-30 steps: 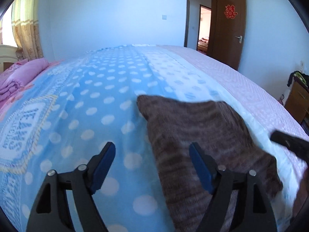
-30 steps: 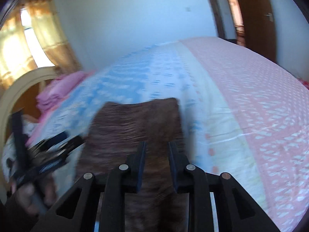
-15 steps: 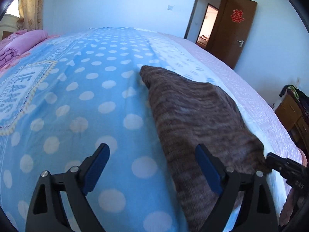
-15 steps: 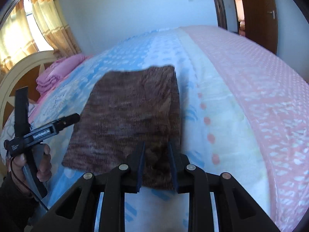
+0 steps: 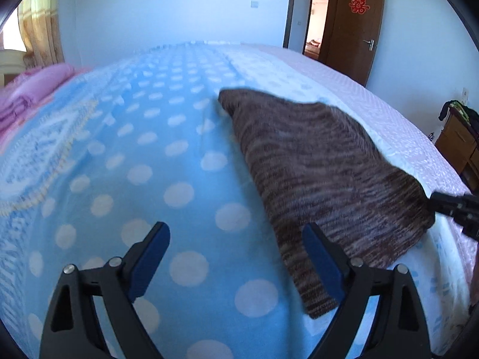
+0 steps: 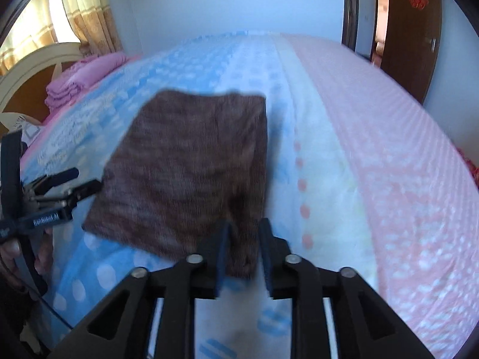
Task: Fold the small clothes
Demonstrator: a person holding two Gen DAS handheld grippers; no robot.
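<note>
My left tongs (image 5: 236, 257) stand released and wide above the blue dotted blanket (image 5: 143, 161), nothing between the pads; the folded brown knit garment (image 5: 323, 161) lies flat just to their right, its near edge passing beside the right pad. My right tongs (image 6: 244, 249) are opening, narrowly parted, with the garment's near corner (image 6: 242, 257) in the gap; whether the pads touch it I cannot tell. Beyond the garment, ahead and right of these tongs, runs the pink bedsheet (image 6: 389, 149).

Our right gripper (image 6: 244, 246) is opening over the near corner of the folded brown garment (image 6: 191, 170) on the bed (image 6: 374, 155).
</note>
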